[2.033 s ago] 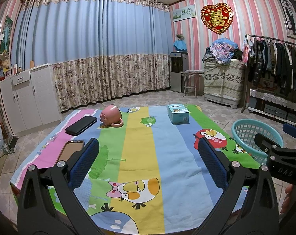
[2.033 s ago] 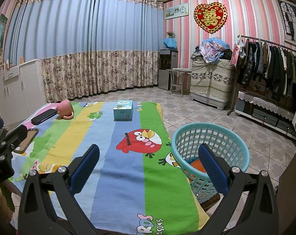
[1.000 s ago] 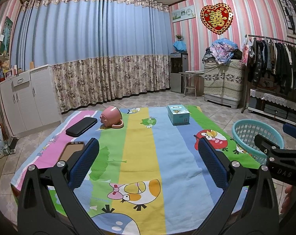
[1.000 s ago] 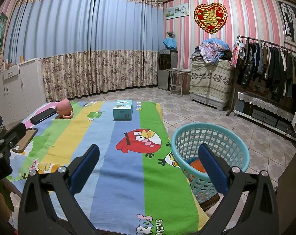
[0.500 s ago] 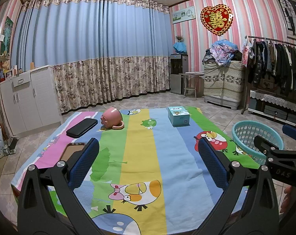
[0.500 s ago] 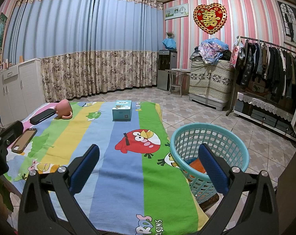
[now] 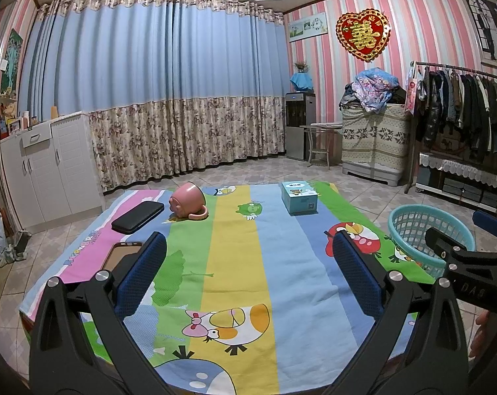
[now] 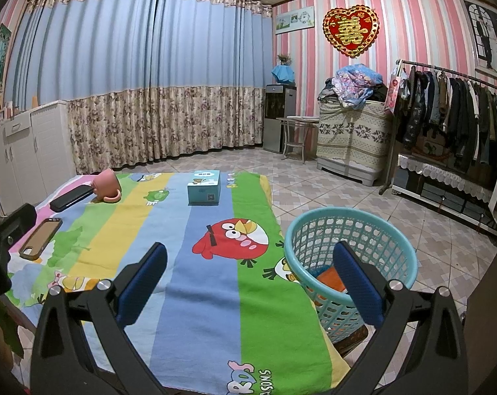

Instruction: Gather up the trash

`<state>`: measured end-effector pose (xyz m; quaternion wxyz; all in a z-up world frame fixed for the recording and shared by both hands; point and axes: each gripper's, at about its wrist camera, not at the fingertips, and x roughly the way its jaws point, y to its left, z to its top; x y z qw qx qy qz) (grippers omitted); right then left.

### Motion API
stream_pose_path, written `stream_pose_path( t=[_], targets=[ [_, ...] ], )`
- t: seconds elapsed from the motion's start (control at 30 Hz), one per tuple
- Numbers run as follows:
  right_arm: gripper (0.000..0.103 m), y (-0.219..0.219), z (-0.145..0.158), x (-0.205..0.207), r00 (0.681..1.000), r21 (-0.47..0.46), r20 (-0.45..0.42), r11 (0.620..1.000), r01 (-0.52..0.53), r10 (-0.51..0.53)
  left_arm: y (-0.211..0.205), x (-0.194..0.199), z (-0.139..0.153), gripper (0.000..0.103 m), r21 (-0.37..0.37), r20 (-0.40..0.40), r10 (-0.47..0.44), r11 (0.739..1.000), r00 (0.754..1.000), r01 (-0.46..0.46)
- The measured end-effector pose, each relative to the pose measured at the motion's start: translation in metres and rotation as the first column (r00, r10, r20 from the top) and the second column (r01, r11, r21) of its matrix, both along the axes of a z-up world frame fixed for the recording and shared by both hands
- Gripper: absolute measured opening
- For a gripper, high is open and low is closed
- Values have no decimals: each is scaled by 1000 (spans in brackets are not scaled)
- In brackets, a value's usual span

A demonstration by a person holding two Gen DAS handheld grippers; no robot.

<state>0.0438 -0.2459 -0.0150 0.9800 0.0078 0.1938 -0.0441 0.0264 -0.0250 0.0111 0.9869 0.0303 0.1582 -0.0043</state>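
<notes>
The left gripper [image 7: 248, 273] hangs over the near part of the worktop with its jaws wide open and nothing between them. The right gripper [image 8: 250, 276] has its jaws wide open too, and they hold nothing. It sits above the right edge of the worktop, close to the basket.

A bright cartoon cloth [image 7: 235, 263] with birds on it covers the worktop. At the far end, a pink mug [image 7: 187, 204] lies tipped on its side. Just left of it is a black case [image 7: 138, 216], and nearer the left gripper lies a phone [image 8: 40, 238] in a brown case. A small blue box [image 7: 298, 196] stands upright, well apart from the mug.

The teal basket [image 8: 350, 256] stands by the right side of the worktop (down lower than the cloth). Inside it is something orange [image 8: 330, 281], partly hidden behind one blue finger.
</notes>
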Motion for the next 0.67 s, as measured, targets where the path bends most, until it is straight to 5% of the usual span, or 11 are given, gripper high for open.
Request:
stream_pose_path(
  t=[0.67],
  targets=[
    [99, 0, 0, 1, 1000, 0, -2, 1000, 4, -4, 2, -1, 4, 98, 1, -4, -6, 1000, 1000, 6]
  ],
)
